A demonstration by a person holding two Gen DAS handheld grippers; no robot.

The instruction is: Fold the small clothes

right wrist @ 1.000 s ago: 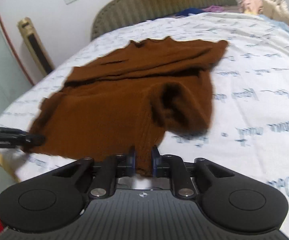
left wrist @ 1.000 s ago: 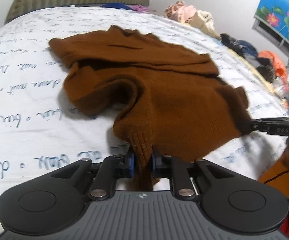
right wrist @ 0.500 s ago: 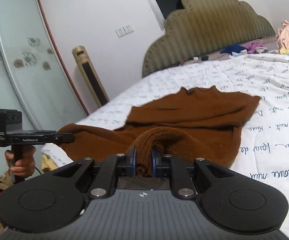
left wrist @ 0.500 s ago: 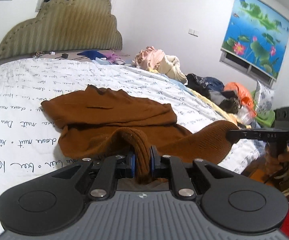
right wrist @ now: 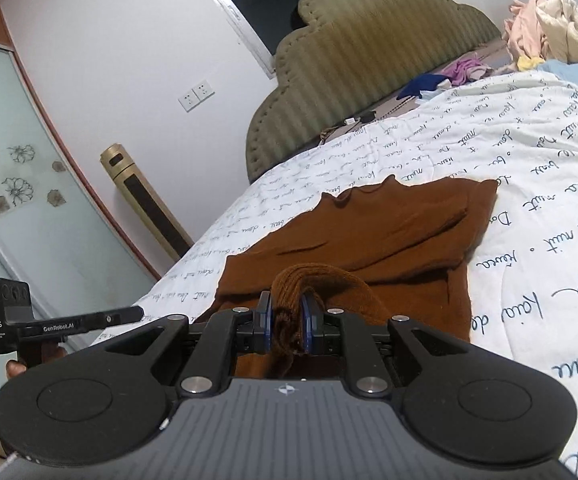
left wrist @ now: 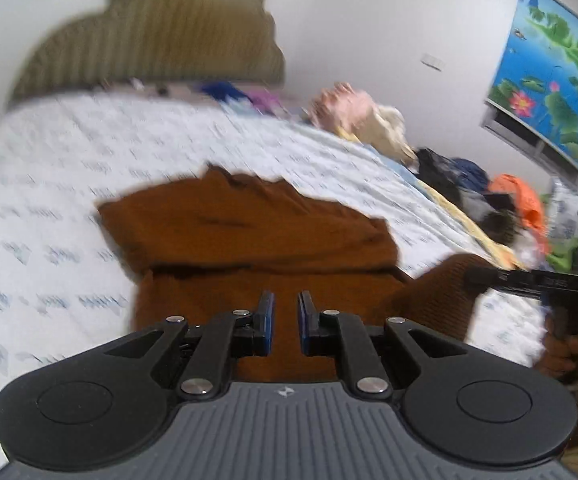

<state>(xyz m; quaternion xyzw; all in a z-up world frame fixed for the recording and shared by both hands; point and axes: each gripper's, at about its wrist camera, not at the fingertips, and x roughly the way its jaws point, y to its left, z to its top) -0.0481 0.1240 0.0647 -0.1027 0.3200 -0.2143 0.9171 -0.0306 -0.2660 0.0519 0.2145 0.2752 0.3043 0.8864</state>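
Note:
A brown knit sweater (left wrist: 249, 232) lies spread on the white printed bedsheet (left wrist: 49, 200), collar toward the headboard. My left gripper (left wrist: 285, 316) hovers over the sweater's near edge with its jaws close together. Brown knit fills the narrow gap between them, though motion blur hides the grip itself. Off to the left in the right wrist view, that left gripper (right wrist: 139, 313) shows no cloth at its tip. My right gripper (right wrist: 285, 320) is shut on a bunched fold of the sweater (right wrist: 369, 224) hem, raised off the bed. It appears at the right of the left wrist view as the right gripper (left wrist: 473, 276).
A padded olive headboard (right wrist: 369, 40) stands at the far end of the bed. Loose clothes are piled at the far right corner (left wrist: 353, 116), with dark and orange ones (left wrist: 517, 200) along the right edge. A gold tower unit (right wrist: 145, 204) and a glass door (right wrist: 9, 160) stand left of the bed.
Both grippers have risen from the bed and tipped up, lifting the sweater's near hem. The wall and headboard now fill more of each view. The left view has gone blurred.

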